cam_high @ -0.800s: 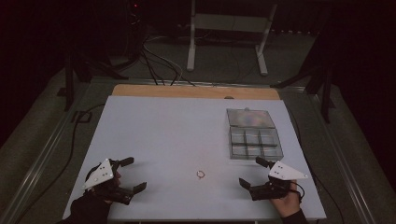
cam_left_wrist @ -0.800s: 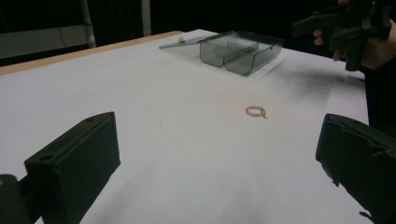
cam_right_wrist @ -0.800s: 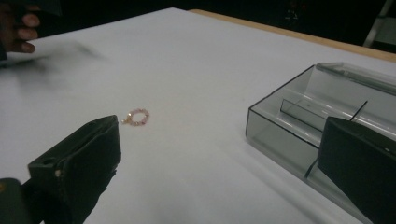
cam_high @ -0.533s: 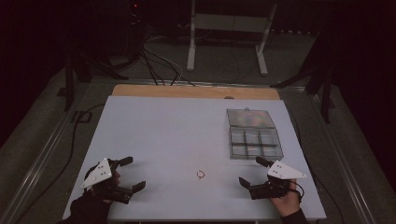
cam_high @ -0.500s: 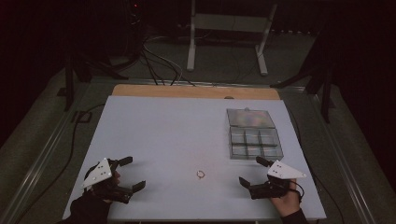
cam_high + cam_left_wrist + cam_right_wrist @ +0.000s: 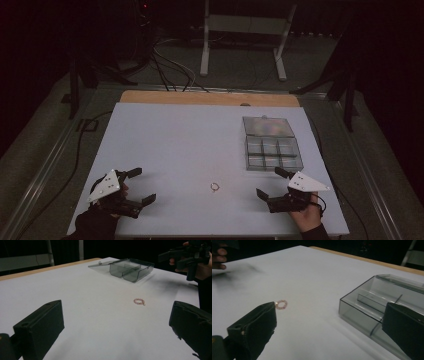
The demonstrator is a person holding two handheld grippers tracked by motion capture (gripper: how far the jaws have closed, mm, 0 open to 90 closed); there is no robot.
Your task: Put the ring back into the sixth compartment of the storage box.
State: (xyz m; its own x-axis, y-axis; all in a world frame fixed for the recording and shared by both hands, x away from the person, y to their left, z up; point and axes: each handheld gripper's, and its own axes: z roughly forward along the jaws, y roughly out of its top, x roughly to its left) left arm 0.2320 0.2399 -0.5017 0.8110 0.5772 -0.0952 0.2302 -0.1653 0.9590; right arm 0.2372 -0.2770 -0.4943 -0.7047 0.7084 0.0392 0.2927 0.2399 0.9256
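- Left gripper (image 6: pixel 139 186) sits low at the near left corner of the table (image 6: pixel 165 135), jaws spread wide, nothing between them.
- Right gripper (image 6: pixel 270 182) is at the near right, jaws spread wide too and holding nothing.
- The little ring (image 6: pixel 215 186) lies flat on the table between the two grippers, apart from both.
- Clear compartment box (image 6: pixel 272 152) sits just beyond the right gripper, lid (image 6: pixel 268 126) flipped open toward the far side.
- No readable brand, label or writing on the box, ring or grippers.
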